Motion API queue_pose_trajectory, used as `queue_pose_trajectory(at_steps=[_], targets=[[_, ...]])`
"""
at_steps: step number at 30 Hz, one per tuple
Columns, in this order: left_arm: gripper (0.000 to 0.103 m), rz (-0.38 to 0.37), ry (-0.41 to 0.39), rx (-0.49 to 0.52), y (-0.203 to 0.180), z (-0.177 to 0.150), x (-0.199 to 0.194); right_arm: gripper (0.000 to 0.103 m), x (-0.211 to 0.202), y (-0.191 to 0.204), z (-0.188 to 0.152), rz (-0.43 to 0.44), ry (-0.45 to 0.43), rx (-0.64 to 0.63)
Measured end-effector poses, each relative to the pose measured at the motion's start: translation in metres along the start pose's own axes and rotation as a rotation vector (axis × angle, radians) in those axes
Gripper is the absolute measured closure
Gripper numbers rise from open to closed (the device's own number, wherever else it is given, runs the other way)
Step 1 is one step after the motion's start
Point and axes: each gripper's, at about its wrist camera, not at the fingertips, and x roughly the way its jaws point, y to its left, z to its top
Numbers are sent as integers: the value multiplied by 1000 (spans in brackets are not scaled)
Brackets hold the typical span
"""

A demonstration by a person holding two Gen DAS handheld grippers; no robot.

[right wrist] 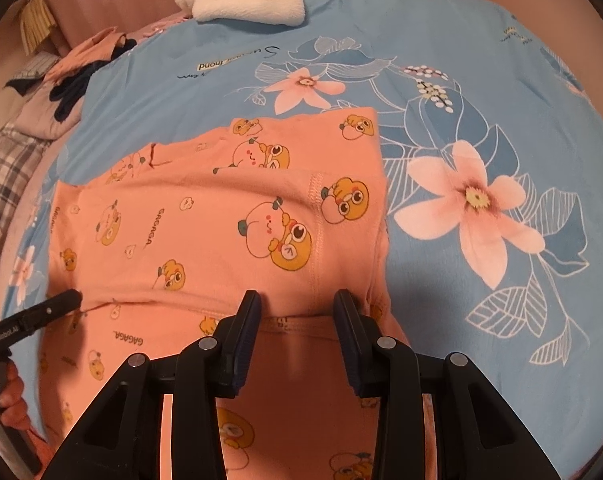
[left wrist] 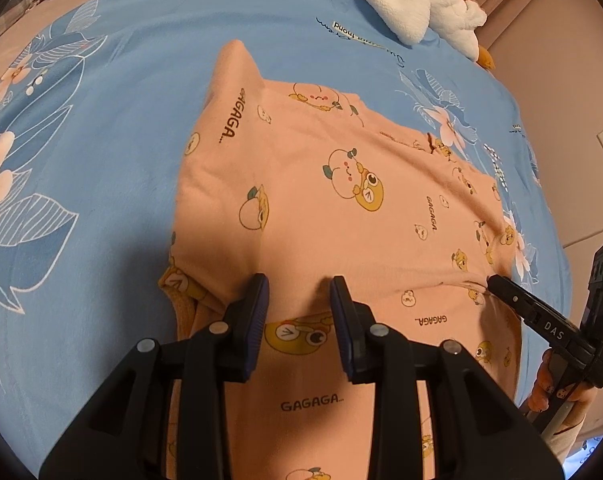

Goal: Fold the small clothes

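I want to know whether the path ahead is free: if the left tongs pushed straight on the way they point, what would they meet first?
Probably the peach pyjama garment itself: the left tongs already sit at its folded edge, so its cloth lies straight ahead, with the blue floral bedsheet beyond it. Depth is hard to judge here.

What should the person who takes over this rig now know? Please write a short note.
Left tool: tips at the near fold edge of the pink garment, left part; grip cannot be confirmed.
Right tool: tips at the same edge, right part, near the seam; grip also unclear.
Garment lies on the blue floral bedsheet, with one layer already folded over.
Left: finish this fold, flatten, then fold smaller.
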Motion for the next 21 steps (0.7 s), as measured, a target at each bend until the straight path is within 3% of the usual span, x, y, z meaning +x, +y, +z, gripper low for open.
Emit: queue_pose_trajectory(at_steps=[5,7,8,10,13,17,21], targets=[[66,-15,-21,-13,-1,-1,-19,66,-8,-8,-1,-2,0,41],[49,-35,-42,-35,0,-1,-30,60,-17,-9,1,-18,-21,52],[46,-44,-59,-41,0,-1,-37,53,-24,-10,3,-27,-44,58],[33,-49,-102,-47,0,-1,-53,46,-40,-10,6,-30,-95,62],[22,-60,-160,-38,-4,-4,-76,36,-60,-11,10,-11,-149,65],[17,-61,-211,-14,-12,-11,-99,23,-89,-7,10,11,-226,53],[15,-53,-233,-3,-16,-20,-111,21,-106,-3,8,38,-271,36]])
